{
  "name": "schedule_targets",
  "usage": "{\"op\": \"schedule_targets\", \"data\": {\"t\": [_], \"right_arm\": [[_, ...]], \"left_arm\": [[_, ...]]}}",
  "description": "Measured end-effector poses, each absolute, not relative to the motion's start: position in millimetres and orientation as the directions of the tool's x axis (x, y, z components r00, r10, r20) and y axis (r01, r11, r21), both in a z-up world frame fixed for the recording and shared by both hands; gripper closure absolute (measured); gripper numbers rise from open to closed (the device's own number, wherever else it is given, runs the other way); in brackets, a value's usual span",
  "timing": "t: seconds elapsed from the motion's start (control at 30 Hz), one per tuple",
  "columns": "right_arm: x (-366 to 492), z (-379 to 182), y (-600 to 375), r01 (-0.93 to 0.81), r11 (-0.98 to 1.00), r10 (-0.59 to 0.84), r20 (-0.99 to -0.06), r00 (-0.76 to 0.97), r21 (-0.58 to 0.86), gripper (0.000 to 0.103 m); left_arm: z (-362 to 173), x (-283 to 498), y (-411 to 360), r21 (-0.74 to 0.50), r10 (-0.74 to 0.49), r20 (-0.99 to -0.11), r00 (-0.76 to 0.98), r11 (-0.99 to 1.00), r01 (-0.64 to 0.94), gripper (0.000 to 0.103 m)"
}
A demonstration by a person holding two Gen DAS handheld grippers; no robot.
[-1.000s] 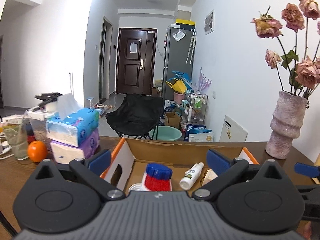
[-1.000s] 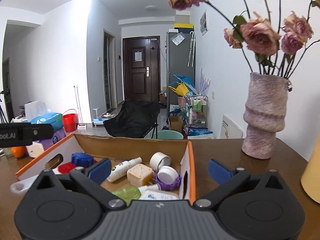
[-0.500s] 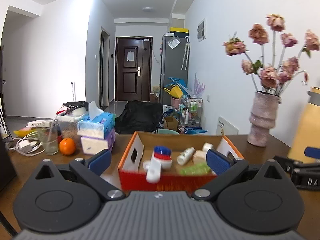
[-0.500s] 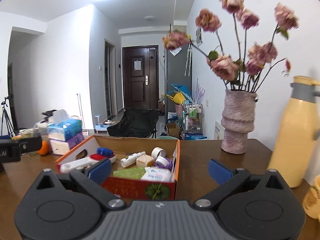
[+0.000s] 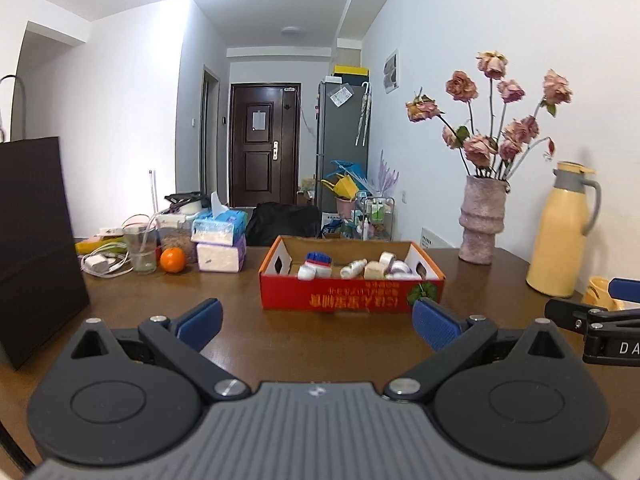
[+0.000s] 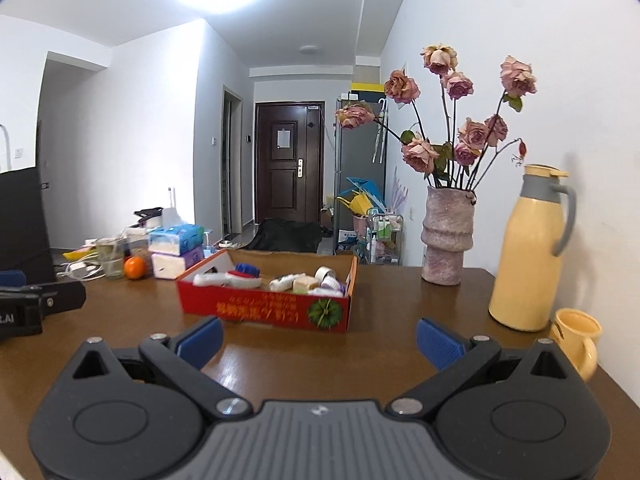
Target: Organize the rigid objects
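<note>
A red cardboard box (image 5: 352, 300) (image 6: 264, 310) stands on the brown table, holding several small items: a red and blue brush (image 5: 318, 260), a white bottle (image 5: 353, 268), a tape roll (image 6: 325, 273) and a soap bar (image 6: 302, 284). My left gripper (image 5: 316, 322) is open and empty, held back from the box's front. My right gripper (image 6: 318, 338) is open and empty, also back from the box. The right gripper's side shows at the right edge of the left wrist view (image 5: 596, 322). The left gripper's side shows at the left edge of the right wrist view (image 6: 32, 304).
A vase of dried roses (image 6: 448, 236), a yellow thermos (image 6: 528, 248) and a yellow mug (image 6: 578, 340) stand at the right. Tissue packs (image 5: 220, 244), an orange (image 5: 173, 260), a glass (image 5: 140, 250) and cables sit at the left. A dark paper bag (image 5: 32, 240) stands near left.
Both grippers have pulled back from over the box toward the table's near side. The box now sits well ahead of them. Both stayed open and empty.
</note>
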State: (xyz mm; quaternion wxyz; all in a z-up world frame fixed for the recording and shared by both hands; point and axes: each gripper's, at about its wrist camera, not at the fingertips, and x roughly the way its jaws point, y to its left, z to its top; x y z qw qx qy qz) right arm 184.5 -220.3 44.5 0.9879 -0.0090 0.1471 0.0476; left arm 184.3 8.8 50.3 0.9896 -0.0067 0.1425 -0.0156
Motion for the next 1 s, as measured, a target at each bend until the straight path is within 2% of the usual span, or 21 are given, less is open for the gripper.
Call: {"op": "schedule_targets", "data": {"t": [0.2,0.4,1.0], "right_arm": [[130,32,-218,-0.101,0.995,0.091,-0.309,0.947,-0.016,0.0],[96,30,-219,-0.101,0.995,0.091,-0.293,0.952,-0.019,0.0],[76,31,-221,-0.104,0.994,0.094,-0.277,0.956,-0.022,0.0]], "left_arm": [[35,129,7,-0.007,-0.043,-0.301,0.953,0.999,0.043,0.0],[33,95,4,0.005,-0.056,-0.281,0.958,0.998,0.06,0.0],[36,79,-2,0.004,-0.073,-0.269,0.96,0.997,0.076,0.0]]}}
